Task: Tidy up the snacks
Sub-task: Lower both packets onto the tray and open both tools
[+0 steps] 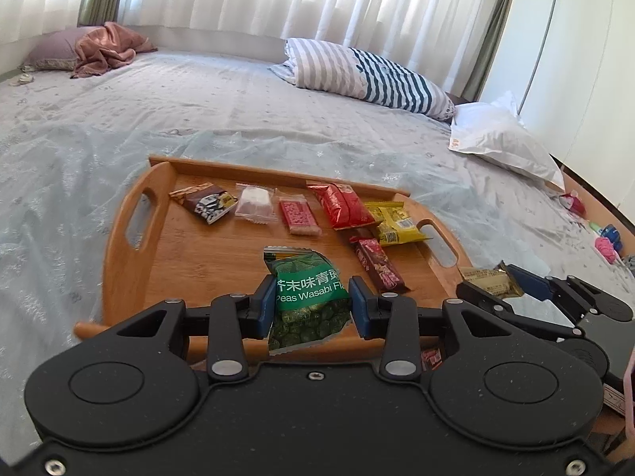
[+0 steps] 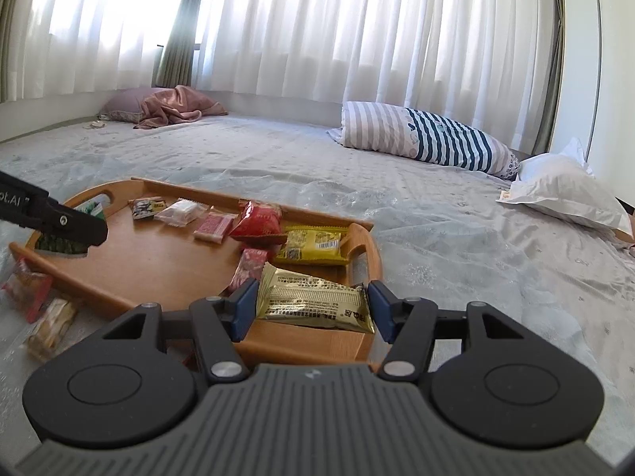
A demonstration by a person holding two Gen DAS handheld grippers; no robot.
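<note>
Left gripper: clenched on green wasabi-pea packet, held upright above wooden tray's near edge. Right gripper: grasping gold packet, long axis crosswise, over tray's right end.

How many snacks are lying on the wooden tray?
6 lie on the tray: dark packet, clear-wrapped white one, pink bar, red pack, yellow pack, dark red bar. The grippers may hide more.
</note>
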